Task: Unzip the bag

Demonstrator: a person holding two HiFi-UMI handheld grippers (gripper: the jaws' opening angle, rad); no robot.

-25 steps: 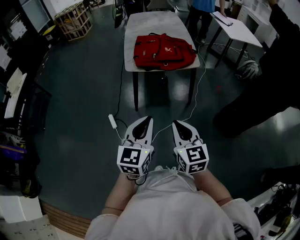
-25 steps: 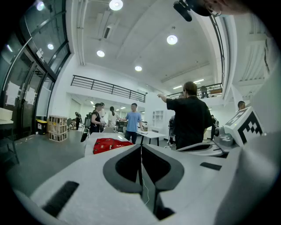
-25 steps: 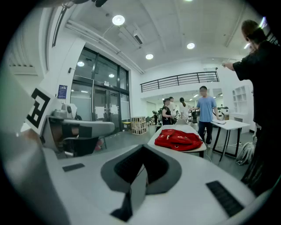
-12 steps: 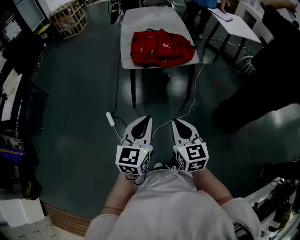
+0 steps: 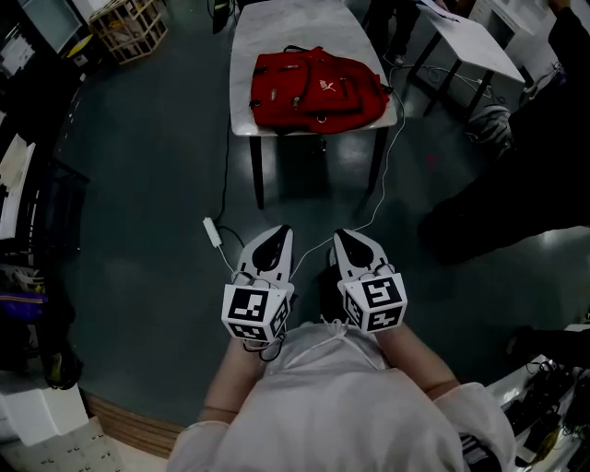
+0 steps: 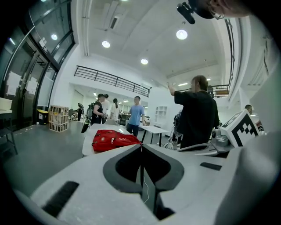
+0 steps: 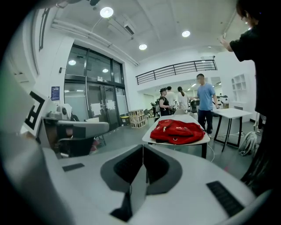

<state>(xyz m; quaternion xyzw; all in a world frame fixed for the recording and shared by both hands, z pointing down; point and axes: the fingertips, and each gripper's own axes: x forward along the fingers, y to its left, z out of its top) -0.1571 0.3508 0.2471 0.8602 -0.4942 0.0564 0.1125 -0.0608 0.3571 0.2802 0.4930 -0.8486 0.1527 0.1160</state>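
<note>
A red backpack point(image 5: 315, 88) lies flat on a white table point(image 5: 245, 64) well ahead of me, zippers closed as far as I can tell. It also shows small in the left gripper view as the backpack point(image 6: 115, 140) and in the right gripper view as the backpack point(image 7: 177, 131). My left gripper point(image 5: 282, 231) and right gripper point(image 5: 339, 236) are held side by side close to my body, far short of the table. Both have their jaws pressed together with nothing between them.
A white cable with a power brick point(image 5: 213, 231) runs across the dark floor between me and the table. A second white table point(image 5: 466, 46) stands at the right. A wooden crate point(image 5: 129, 26) sits far left. People stand beyond the table point(image 6: 134, 115) and at the right point(image 6: 196, 112).
The table and backpack have shifted slightly nearer and lower in the head view as I move forward. Both grippers stay shut in the same pose.
</note>
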